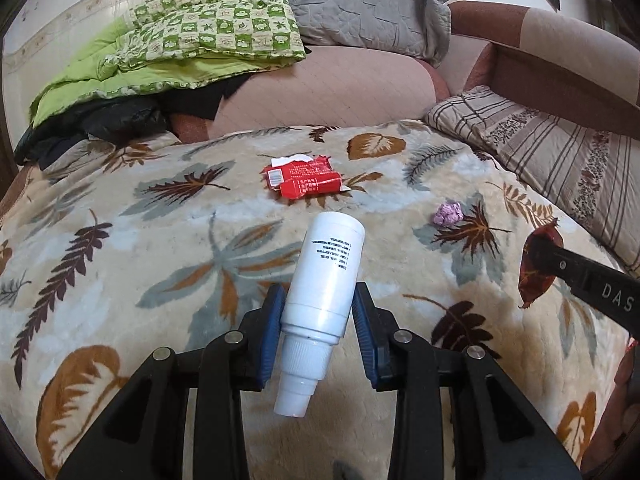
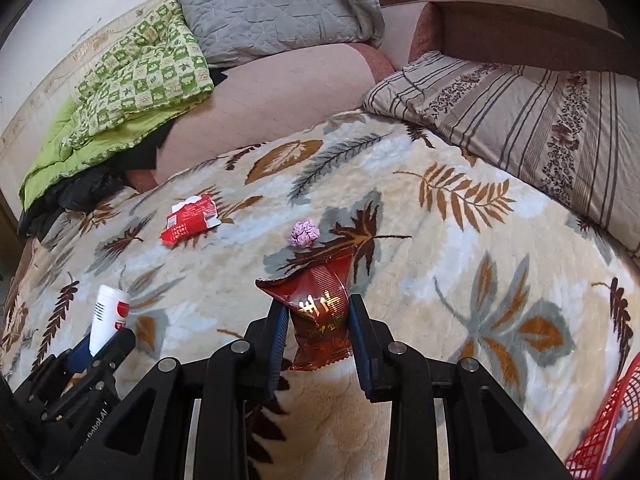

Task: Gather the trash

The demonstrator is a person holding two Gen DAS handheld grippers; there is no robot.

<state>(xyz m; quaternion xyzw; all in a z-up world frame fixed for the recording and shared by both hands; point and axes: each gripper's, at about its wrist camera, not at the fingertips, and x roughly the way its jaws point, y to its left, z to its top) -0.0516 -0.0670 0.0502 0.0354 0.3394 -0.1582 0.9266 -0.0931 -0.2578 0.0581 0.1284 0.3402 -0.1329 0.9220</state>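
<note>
blanket carries the remaining trash: red pack mid-bed, pink wad nearby. red basket at lower right, likely the drop point; contents unclear. left gripper clamped on white bottle, right gripper pinching brown wrapper, both lifted for transfer.

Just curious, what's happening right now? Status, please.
Left gripper shut on white plastic bottle. Right gripper shut on dark red foil wrapper. Torn red carton, crumpled purple paper remain on leaf-print blanket. Nothing blocking.
</note>
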